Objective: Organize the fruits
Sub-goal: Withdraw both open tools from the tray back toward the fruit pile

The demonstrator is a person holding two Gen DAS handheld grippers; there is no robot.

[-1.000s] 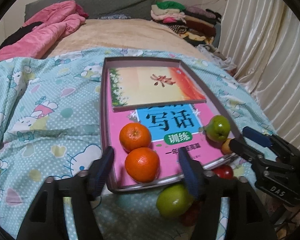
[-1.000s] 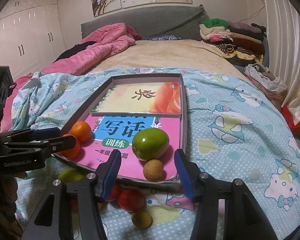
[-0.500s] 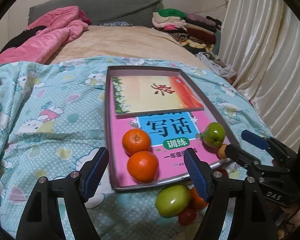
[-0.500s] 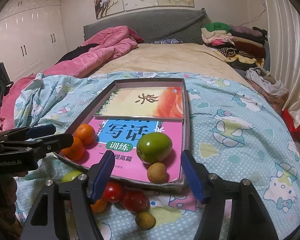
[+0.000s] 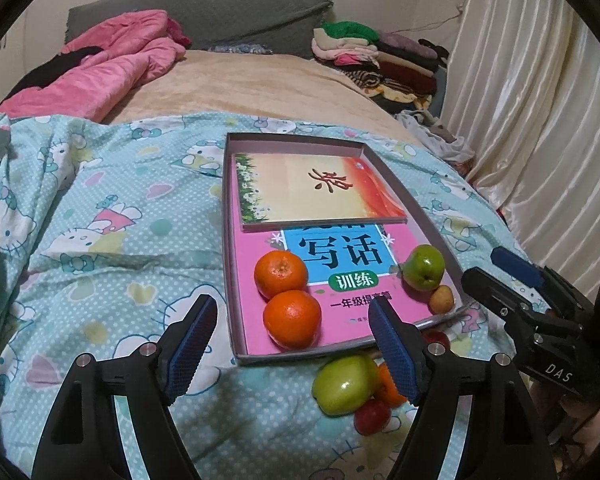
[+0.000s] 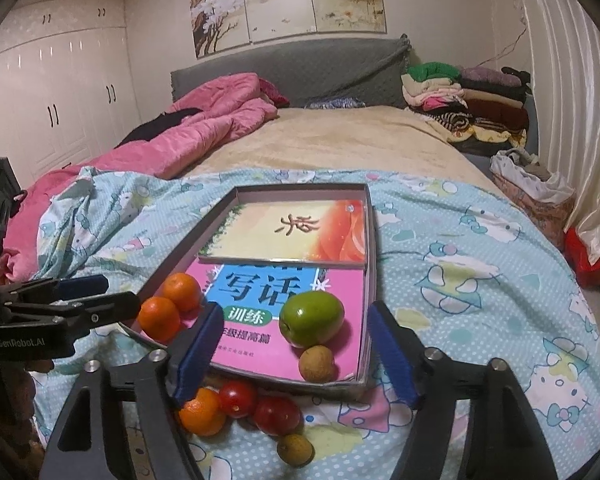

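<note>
A shallow tray (image 5: 230, 240) (image 6: 367, 280) lined with two books lies on the bed. In it are two oranges (image 5: 292, 319) (image 6: 159, 317), a green apple (image 6: 311, 318) (image 5: 423, 267) and a small brown longan (image 6: 317, 363). On the sheet in front of it lie another green apple (image 5: 345, 385), an orange (image 6: 202, 411), two red tomatoes (image 6: 276, 415) and a longan (image 6: 295, 450). My left gripper (image 5: 291, 303) (image 6: 116, 294) hangs open before the oranges, holding nothing. My right gripper (image 6: 293, 312) (image 5: 488, 272) is opening, with nothing pressed between its pads.
The blue cartoon-print sheet (image 5: 120, 240) covers the near half of the bed. A pink quilt (image 6: 204, 128) lies at the back left, folded clothes (image 6: 468, 104) at the back right. Curtains (image 5: 540, 120) hang along the right side, and white wardrobes (image 6: 52, 96) stand on the left.
Both grippers have drawn back from the tray. The right jaws have spread wider away from the longan, which stays in the tray. The left jaws widened a little.
</note>
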